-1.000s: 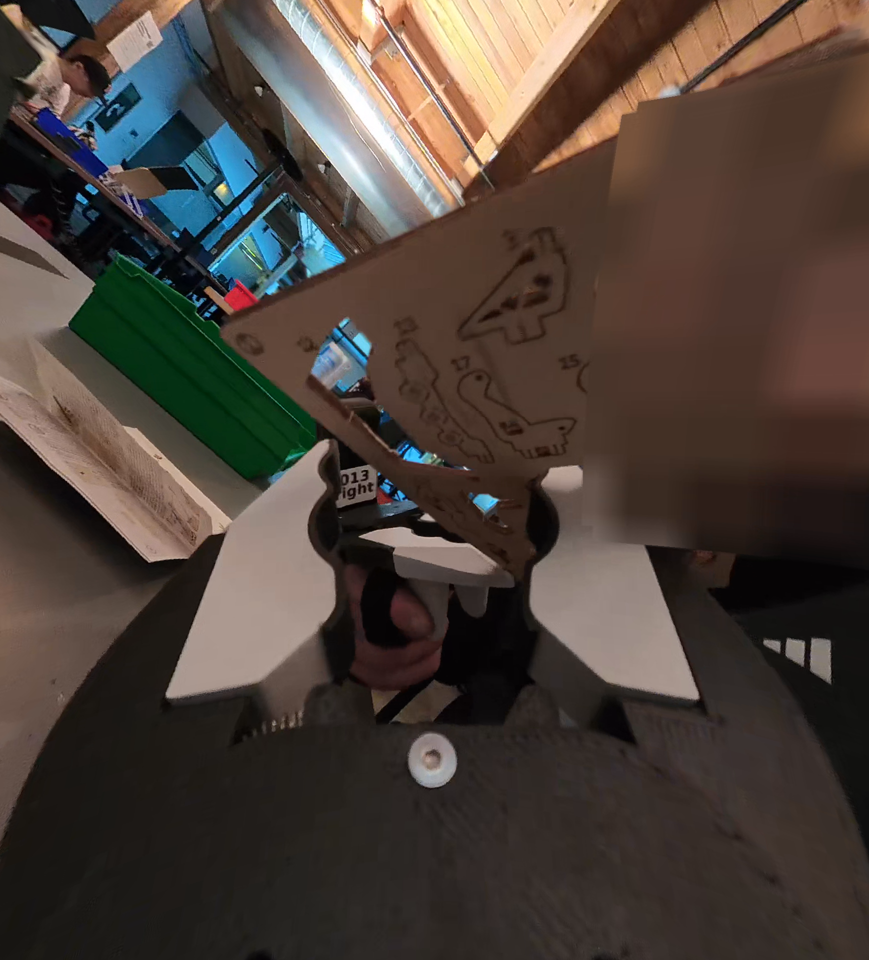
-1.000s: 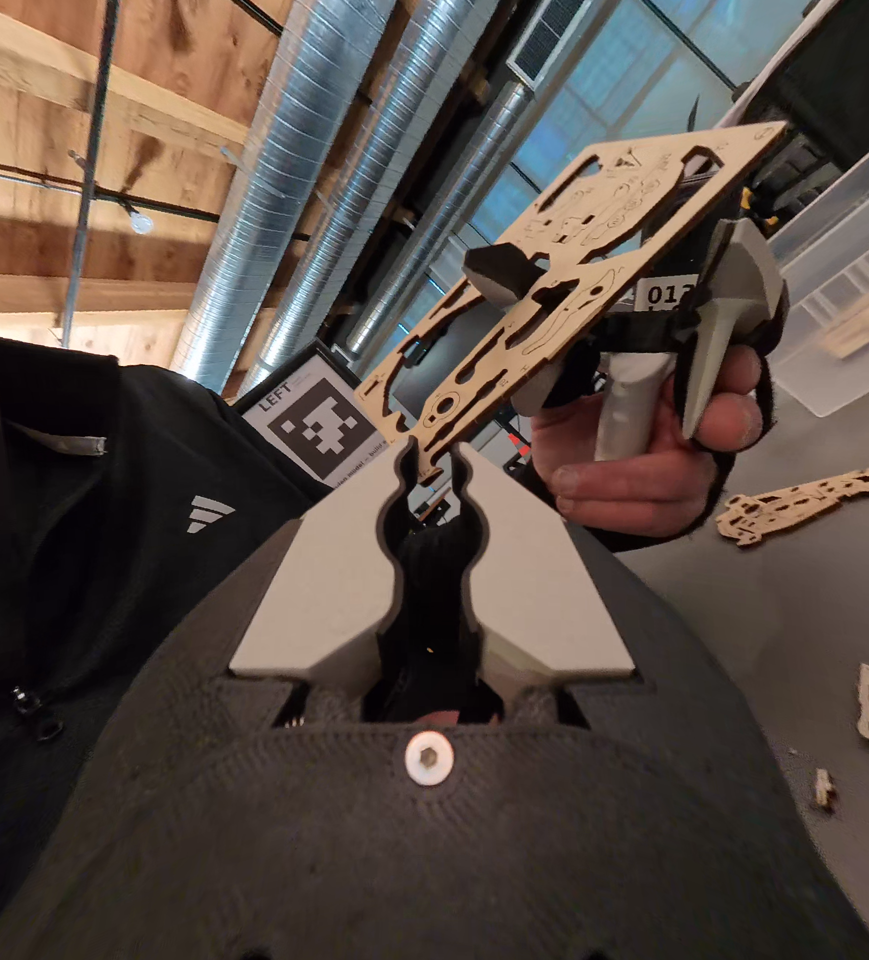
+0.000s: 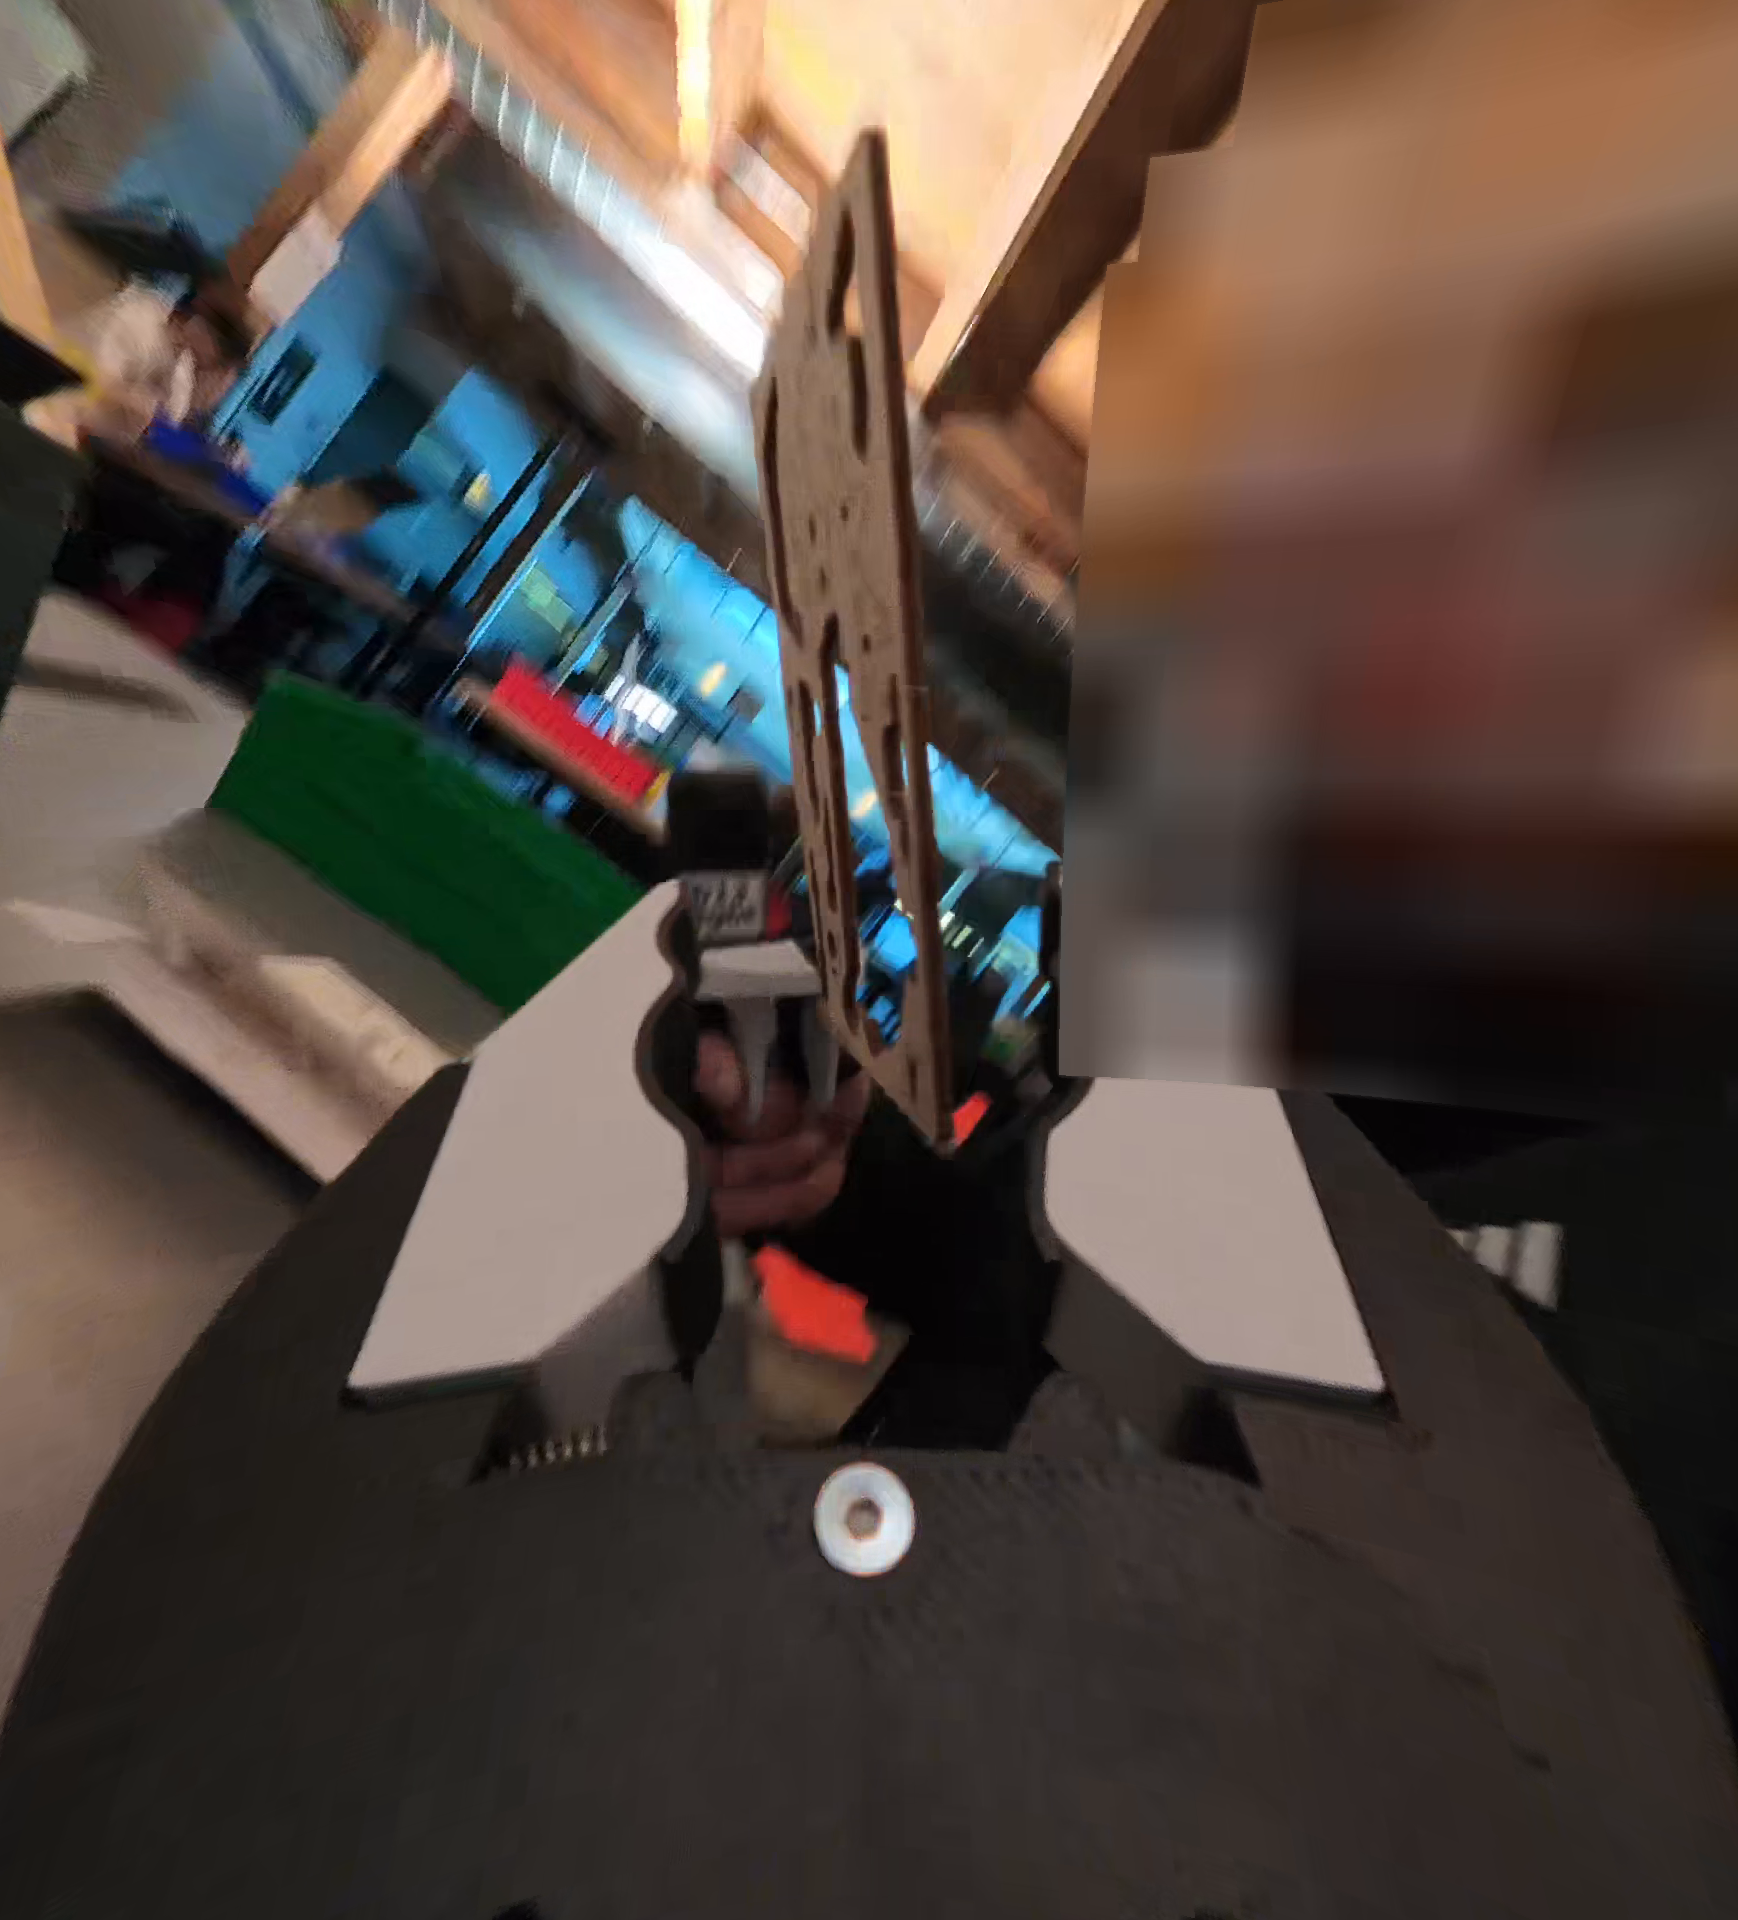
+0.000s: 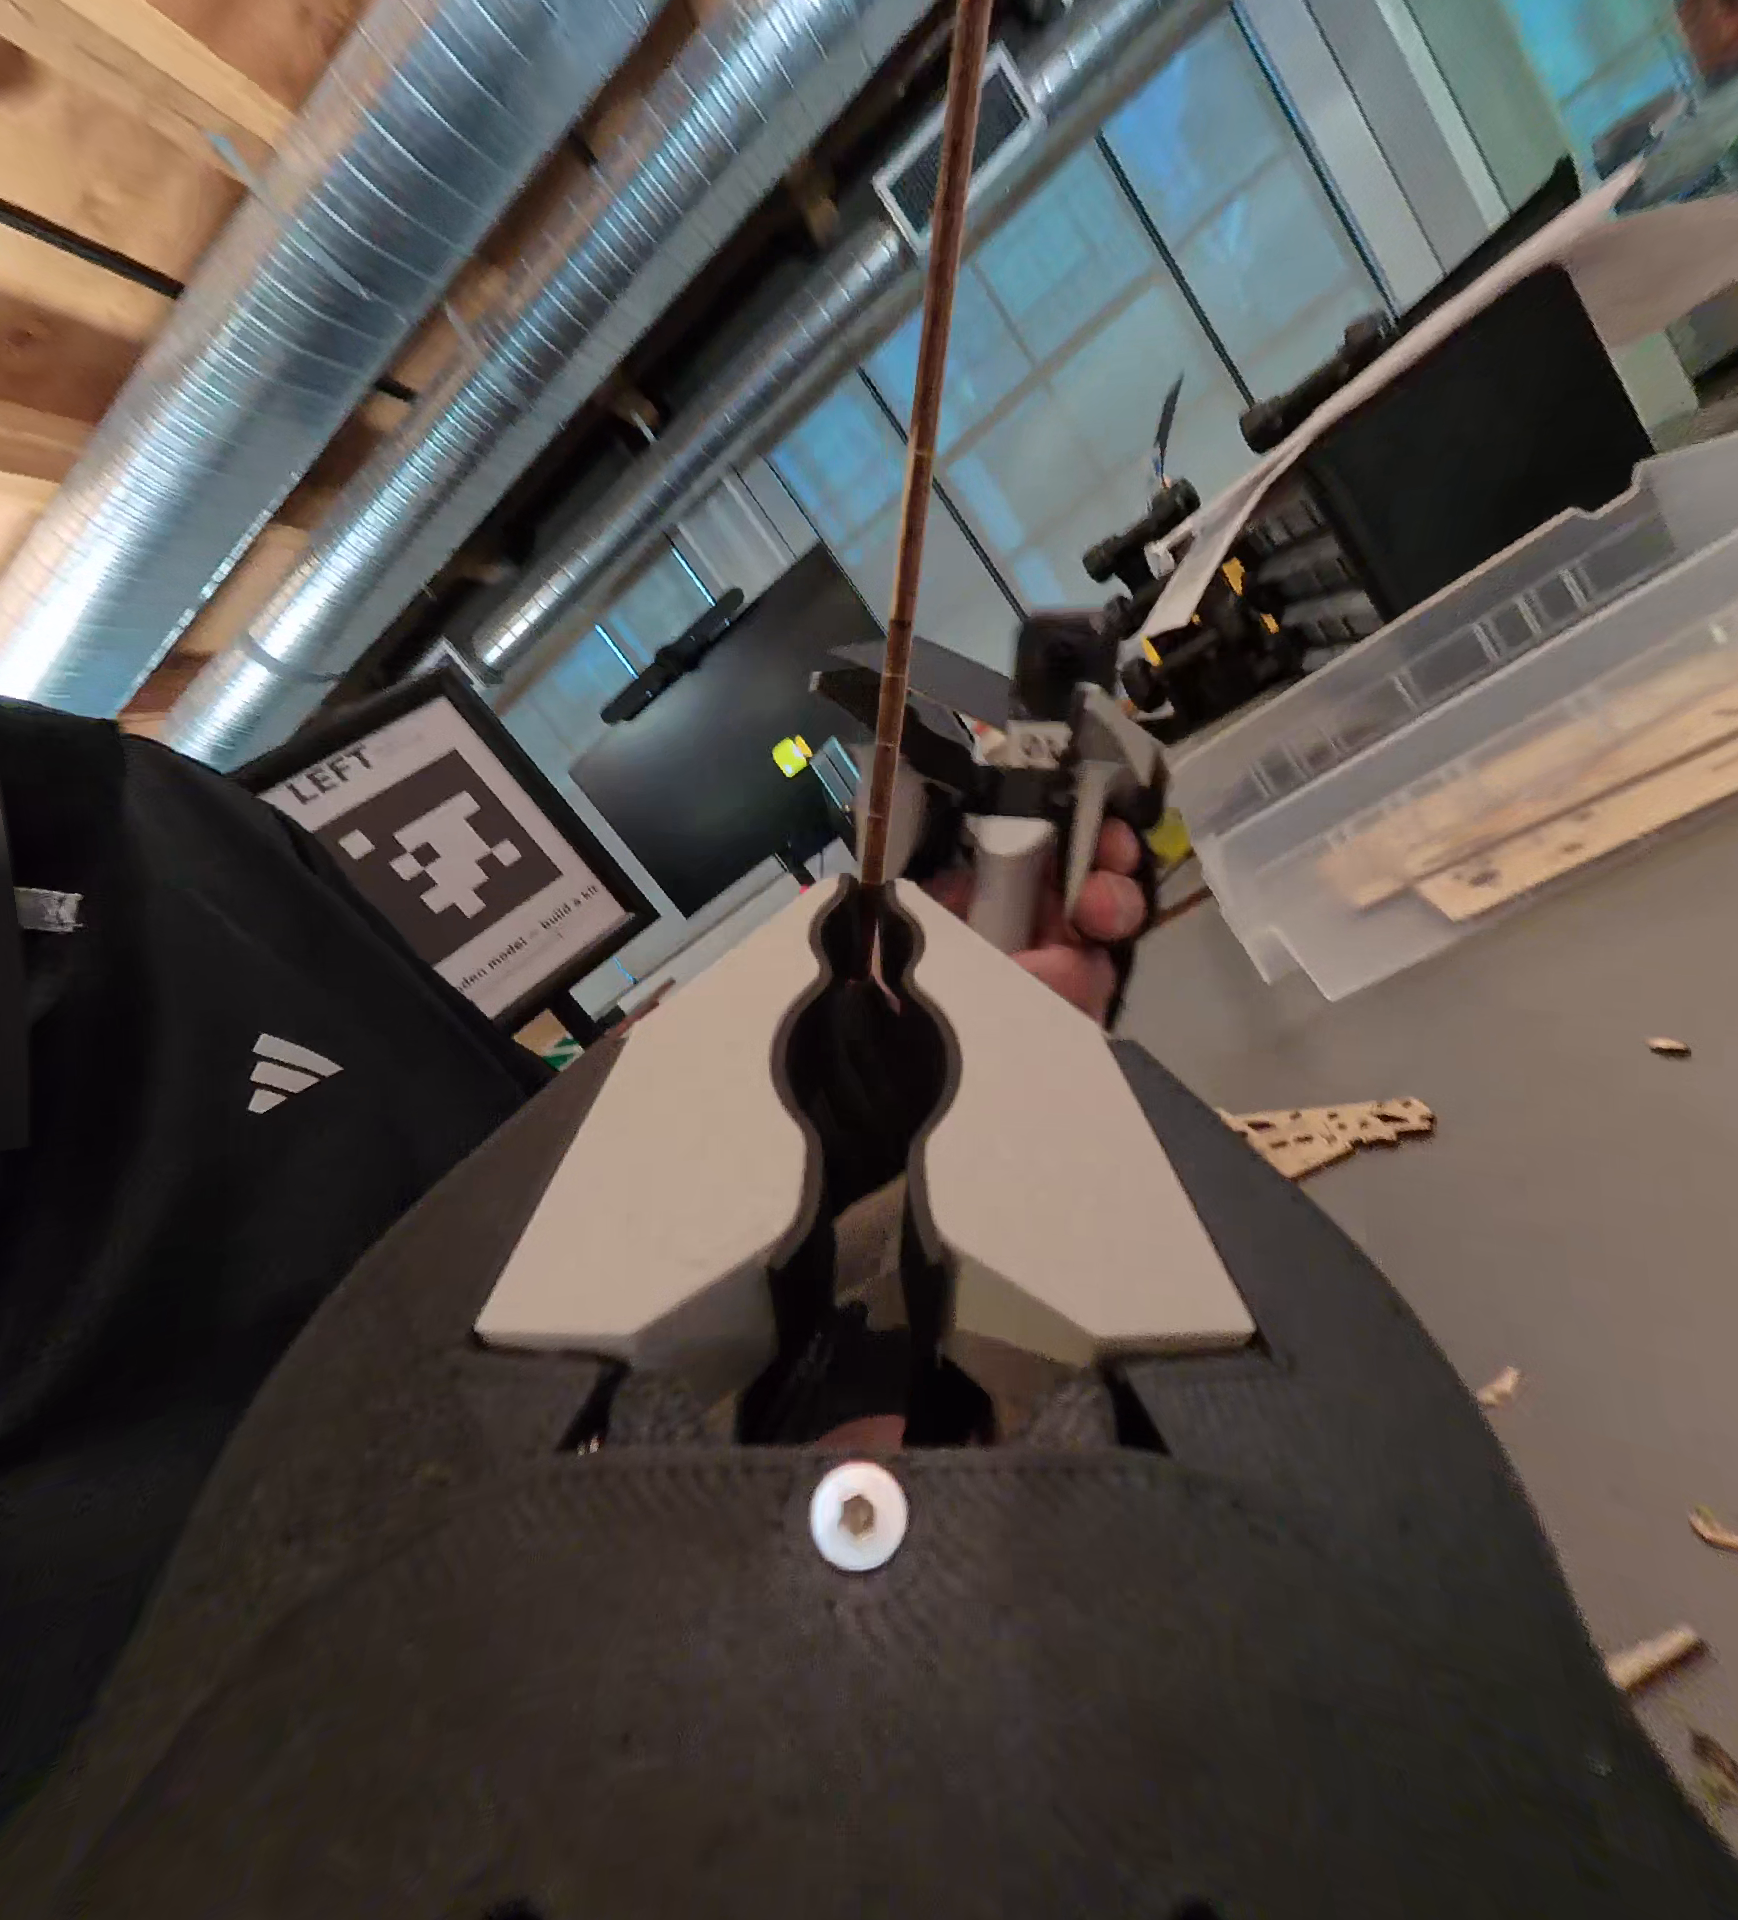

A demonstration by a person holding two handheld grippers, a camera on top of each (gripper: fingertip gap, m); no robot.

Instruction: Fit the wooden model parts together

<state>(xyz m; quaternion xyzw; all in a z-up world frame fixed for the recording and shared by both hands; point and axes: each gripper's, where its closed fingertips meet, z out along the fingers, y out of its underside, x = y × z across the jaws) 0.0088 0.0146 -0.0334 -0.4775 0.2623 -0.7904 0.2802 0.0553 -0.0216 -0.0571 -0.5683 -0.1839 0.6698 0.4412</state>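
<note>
**Wooden parts sheet** (image 4: 932, 343): thin laser-cut plywood panel with many cut-outs. Raised off the desk (image 4: 1571, 1299) and held upright. Edge-on in the right wrist view, rising from the fingertips to the top of the frame. Lower corner (image 3: 932, 1122) hanging in the open gap of the left tool, clear of both fingers.

**Right hand-held gripper** (image 4: 870, 902): closed on the bottom edge of the wooden parts sheet, with both fingertips pinching it. Also visible farther off in the left wrist view (image 3: 756, 971), at the sheet's lower edge.

**Left hand-held gripper** (image 3: 865, 997): jaws spread wide, nothing gripped. The far fingertip is covered by a blurred patch. Seen from the right wrist view (image 4: 958, 748) just behind the sheet, carried by a hand (image 4: 1104, 914).

**Loose wooden strip** (image 4: 1332, 1132): perforated piece lying flat on the desk, right of the right tool.

**Wood offcuts** (image 4: 1660, 1683): small scraps scattered along the right side of the desk.

**Clear plastic bin** (image 4: 1467, 727): toward the far right of the desk, with pale wooden sheets (image 4: 1571, 821) lying inside.

**Green bin** (image 3: 408, 821): on the far left of the desk, blurred.

**Paper leaflet** (image 3: 221, 987): lying flat in front of the green bin, too blurred for detail.

**Framed marker sign** (image 4: 449, 842): standing behind the right tool, beside a black sleeve (image 4: 221, 1039).
</note>
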